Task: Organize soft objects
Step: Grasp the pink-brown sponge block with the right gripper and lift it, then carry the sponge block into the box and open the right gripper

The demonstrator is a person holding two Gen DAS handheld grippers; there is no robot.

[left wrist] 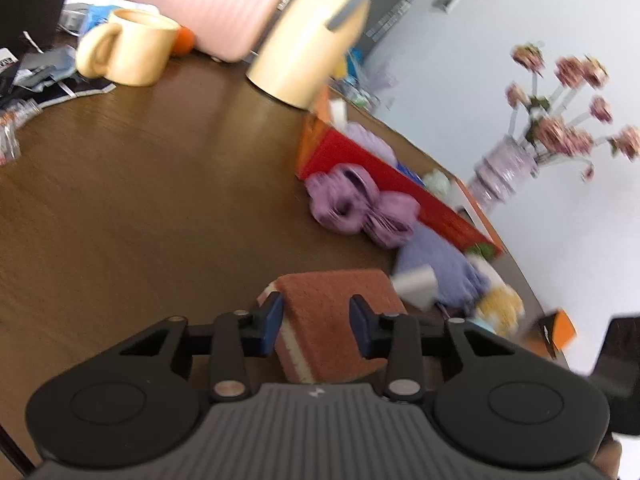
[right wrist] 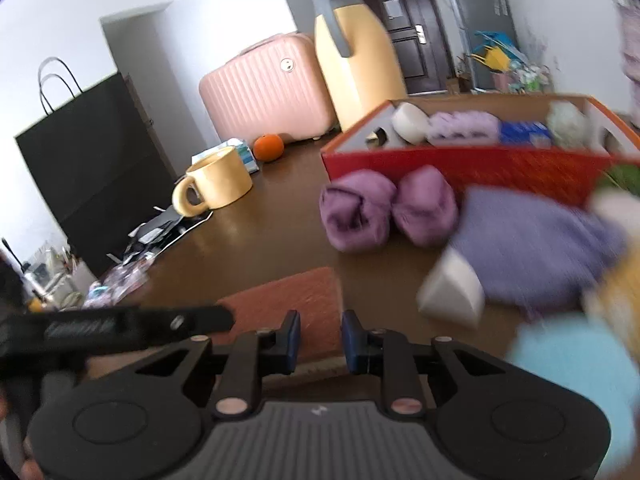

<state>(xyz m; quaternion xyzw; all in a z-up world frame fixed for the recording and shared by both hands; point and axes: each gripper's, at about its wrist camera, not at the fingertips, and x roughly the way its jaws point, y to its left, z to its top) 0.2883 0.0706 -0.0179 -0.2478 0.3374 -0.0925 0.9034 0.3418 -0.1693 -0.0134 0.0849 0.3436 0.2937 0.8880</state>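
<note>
Your left tongs [left wrist: 316,326] straddle the rust sponge [left wrist: 340,320], pads beside it, contact unclear. Right tongs [right wrist: 320,340] stand narrowly parted over its edge, gripping nothing. Sponge lies on the worktop [left wrist: 140,200], near the red box [right wrist: 460,160]. Seat one grip squarely first.

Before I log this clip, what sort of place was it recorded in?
Most likely a lived-in home, at a dark wooden table. A pink suitcase, a yellow mug and thermos jug, and a dark entrance door all point that way.
</note>
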